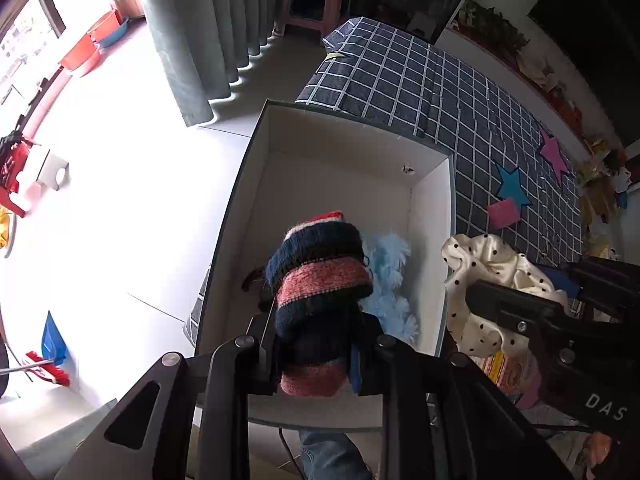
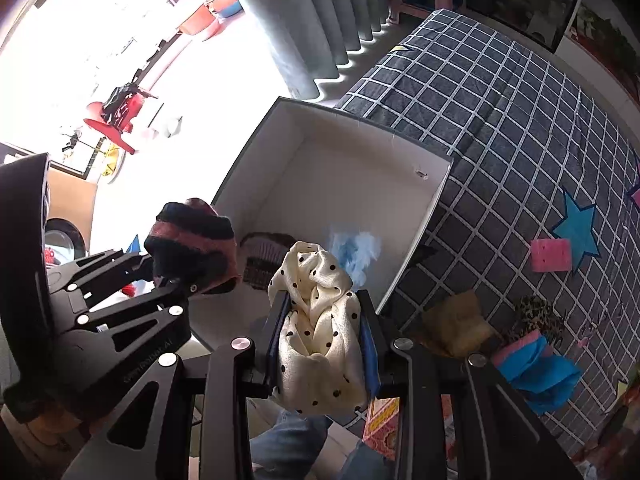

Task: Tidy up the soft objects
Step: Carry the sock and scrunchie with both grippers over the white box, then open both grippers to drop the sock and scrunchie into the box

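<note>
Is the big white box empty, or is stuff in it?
Not empty. The white cardboard box holds a fluffy light-blue thing and something dark brown; most of its floor shows bare.

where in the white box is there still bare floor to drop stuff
The far half of the white box is bare, bordered by its far wall. The near end is crowded: fluffy light blue item by the right wall, dark ribbed item by the left.

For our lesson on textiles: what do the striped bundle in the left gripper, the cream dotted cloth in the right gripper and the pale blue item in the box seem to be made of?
Striped red, pink and navy bundle: knitted wool or acrylic, matte, with visible ribbed stitches.
Cream black-dotted cloth: probably satin or silk-like fabric, showing glossy folds.
Pale blue fluffy item: likely plush or faux fur, with shaggy tufts.
</note>
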The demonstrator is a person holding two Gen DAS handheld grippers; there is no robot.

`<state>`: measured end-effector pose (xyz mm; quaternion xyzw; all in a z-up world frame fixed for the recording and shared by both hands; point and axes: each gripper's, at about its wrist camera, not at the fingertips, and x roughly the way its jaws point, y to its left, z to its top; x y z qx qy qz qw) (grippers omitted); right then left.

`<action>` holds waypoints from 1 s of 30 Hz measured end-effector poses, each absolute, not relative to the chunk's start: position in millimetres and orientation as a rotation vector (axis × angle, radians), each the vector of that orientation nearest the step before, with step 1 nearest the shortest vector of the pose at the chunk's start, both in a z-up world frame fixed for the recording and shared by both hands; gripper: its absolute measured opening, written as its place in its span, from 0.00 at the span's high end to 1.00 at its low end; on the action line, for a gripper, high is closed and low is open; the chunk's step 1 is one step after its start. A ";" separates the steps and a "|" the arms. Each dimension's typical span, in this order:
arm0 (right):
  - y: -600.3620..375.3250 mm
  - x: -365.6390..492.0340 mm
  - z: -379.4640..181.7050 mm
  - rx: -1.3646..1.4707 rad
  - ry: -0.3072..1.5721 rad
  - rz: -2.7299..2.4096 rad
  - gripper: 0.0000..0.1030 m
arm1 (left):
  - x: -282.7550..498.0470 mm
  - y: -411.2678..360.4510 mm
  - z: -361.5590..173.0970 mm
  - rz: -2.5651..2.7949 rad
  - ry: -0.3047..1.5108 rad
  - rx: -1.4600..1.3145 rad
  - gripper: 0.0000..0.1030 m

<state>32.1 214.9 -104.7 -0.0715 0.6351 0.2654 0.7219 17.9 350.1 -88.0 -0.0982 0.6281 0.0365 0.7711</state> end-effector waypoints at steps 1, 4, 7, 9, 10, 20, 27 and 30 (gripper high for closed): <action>215.5 34.3 -105.0 -0.155 1.404 0.584 0.67 | 20.3 349.8 -89.1 0.078 1.364 -0.213 0.74; 216.8 41.1 -106.1 -0.145 1.405 0.575 0.67 | 25.3 349.6 -91.0 0.077 1.366 -0.207 0.74; 217.9 47.7 -106.9 -0.137 1.405 0.568 0.67 | 31.3 350.2 -93.6 0.080 1.368 -0.207 0.74; 219.1 51.7 -107.0 -0.142 1.403 0.565 0.67 | 35.1 351.0 -95.4 0.083 1.369 -0.206 0.74; 219.7 53.9 -107.3 -0.145 1.402 0.562 0.67 | 36.9 351.2 -96.5 0.085 1.370 -0.205 0.74; 222.5 69.1 -112.3 -0.139 1.414 0.537 0.67 | 49.5 350.7 -106.6 0.082 1.394 -0.201 0.74; 222.5 72.7 -115.1 -0.142 1.416 0.528 0.67 | 53.9 350.1 -112.1 0.089 1.402 -0.198 0.75; 223.1 74.2 -116.6 -0.138 1.420 0.525 0.67 | 53.4 350.7 -113.1 0.091 1.406 -0.201 0.74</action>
